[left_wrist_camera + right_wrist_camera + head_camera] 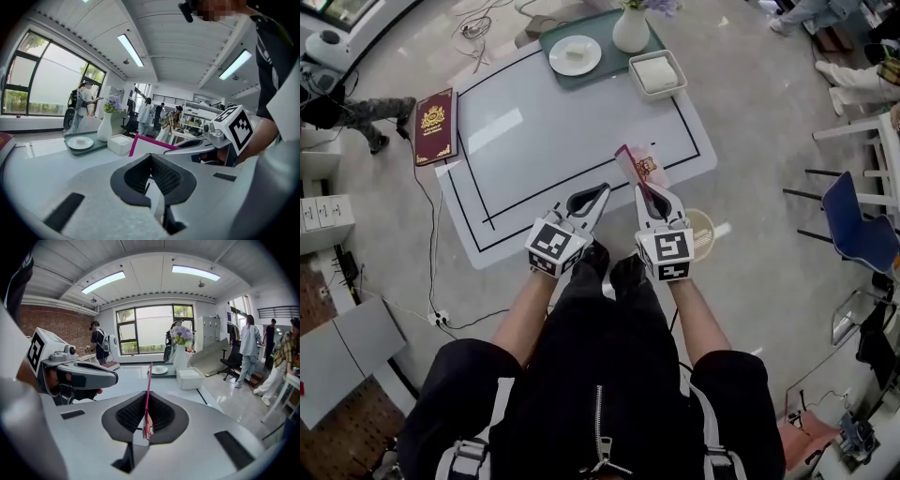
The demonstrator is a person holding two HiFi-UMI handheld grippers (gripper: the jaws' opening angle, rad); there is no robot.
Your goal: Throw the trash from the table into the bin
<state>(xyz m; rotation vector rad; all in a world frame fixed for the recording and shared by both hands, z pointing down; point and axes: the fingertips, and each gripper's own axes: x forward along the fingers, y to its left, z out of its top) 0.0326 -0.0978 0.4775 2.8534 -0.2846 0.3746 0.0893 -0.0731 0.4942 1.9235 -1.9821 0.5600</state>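
Our right gripper [649,194] has its fingers squeezed shut on a pink and white wrapper [637,167], which is the trash. The wrapper stands up on its thin edge above the near edge of the surface [562,122], close to the near right corner. Our left gripper [591,199] is just beside it, with its fingers together and nothing in them. We think the wrapper is very light, thin and bendy, and maybe a bit slippery, so it could flop or slide out. Holding it by its low end, as now, with a firm squeeze seems best. A round thing [701,232] on the floor near that corner looks like the bin. The plate [575,54], vase [630,30] and white box [657,73] sit at the far edge.
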